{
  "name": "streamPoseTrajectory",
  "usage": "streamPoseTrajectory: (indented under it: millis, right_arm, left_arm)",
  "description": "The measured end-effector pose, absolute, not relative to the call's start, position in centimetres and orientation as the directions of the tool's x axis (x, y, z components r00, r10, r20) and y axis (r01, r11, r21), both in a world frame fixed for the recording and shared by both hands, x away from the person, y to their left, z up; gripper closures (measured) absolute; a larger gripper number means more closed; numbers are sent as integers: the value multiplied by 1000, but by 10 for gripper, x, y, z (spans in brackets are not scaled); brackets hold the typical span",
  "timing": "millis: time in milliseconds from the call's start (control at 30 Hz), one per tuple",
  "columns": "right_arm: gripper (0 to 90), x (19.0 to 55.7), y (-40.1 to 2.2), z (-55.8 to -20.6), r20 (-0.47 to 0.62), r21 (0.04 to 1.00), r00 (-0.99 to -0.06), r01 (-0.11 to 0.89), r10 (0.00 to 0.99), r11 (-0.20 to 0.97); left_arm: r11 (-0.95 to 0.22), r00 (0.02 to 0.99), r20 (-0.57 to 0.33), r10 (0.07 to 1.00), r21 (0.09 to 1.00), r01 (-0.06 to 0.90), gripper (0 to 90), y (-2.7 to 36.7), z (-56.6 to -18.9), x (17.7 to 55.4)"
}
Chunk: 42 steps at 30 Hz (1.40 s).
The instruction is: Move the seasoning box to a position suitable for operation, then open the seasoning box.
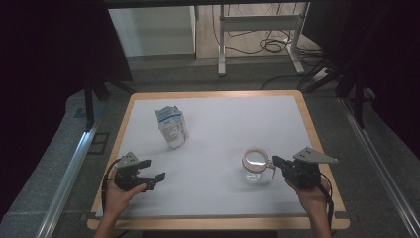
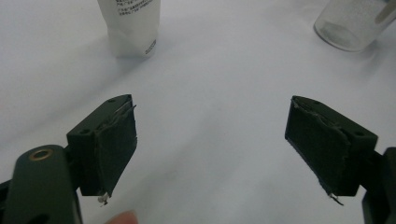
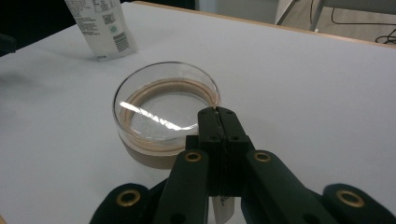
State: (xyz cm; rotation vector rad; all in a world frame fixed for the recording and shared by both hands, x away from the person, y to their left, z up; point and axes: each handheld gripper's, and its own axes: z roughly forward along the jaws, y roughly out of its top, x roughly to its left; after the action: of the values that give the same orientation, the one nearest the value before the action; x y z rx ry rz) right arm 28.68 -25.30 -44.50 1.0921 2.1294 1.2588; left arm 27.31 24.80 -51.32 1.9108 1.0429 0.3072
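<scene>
So far I have only one thing in hand: my right gripper is pinched tight on the rim of the clear round glass jar with a tan band at its mouth, one jaw inside the rim and one outside as far as I can tell. The jar stands upright on the white table top at the near right, and it looks empty. My left gripper hovers over the near left of the table with its jaws spread wide and nothing between them. The crumpled white paper pouch with blue print stands untouched farther back, well apart from both grippers and from the jar. I judge the work is barely begun: the jar is steadied, and the pouch has yet to be picked up.
</scene>
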Motion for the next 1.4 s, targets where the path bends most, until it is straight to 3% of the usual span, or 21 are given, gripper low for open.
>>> streamPoseTrajectory:
  millis: [1400]
  right_arm:
    - [900, 283, -250, -446, -21, 857, -584, 408, 812, 316]
  left_arm:
    - [-224, 608, -189, 771, 813, 537, 169, 251, -511, 272]
